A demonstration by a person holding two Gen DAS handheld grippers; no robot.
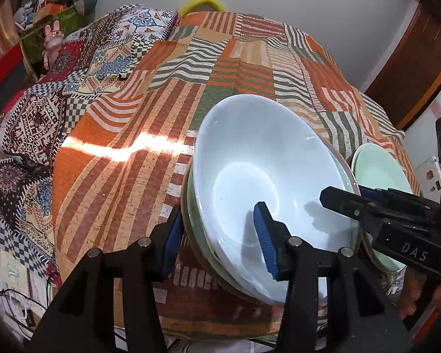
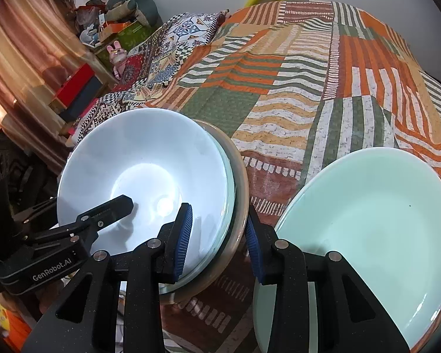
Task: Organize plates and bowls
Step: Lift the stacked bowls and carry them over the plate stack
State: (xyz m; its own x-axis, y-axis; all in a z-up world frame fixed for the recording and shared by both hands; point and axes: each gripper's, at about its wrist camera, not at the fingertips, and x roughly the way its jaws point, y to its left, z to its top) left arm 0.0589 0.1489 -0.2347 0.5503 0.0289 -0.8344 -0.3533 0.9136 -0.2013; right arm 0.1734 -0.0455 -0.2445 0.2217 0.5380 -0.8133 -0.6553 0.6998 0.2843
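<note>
A bed (image 2: 323,67) under a striped patchwork cover, with cluttered shelves beyond. Both tools point steeply down. The left tool (image 1: 220,253) straddles the white stack's (image 1: 258,158) near rim, pads apart. The right tool (image 2: 219,242) straddles the opposite rim, not visibly pressing. A green plate (image 2: 376,220) lies just right.

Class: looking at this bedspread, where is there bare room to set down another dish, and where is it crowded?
Free: the striped bedspread beyond the white bowl stack and the green plate, up to the patterned quilt. Also the stretch left of the stack. Crowded: the narrow strip between stack and plate, where the right hand-held gripper straddles the stack's rim.
</note>
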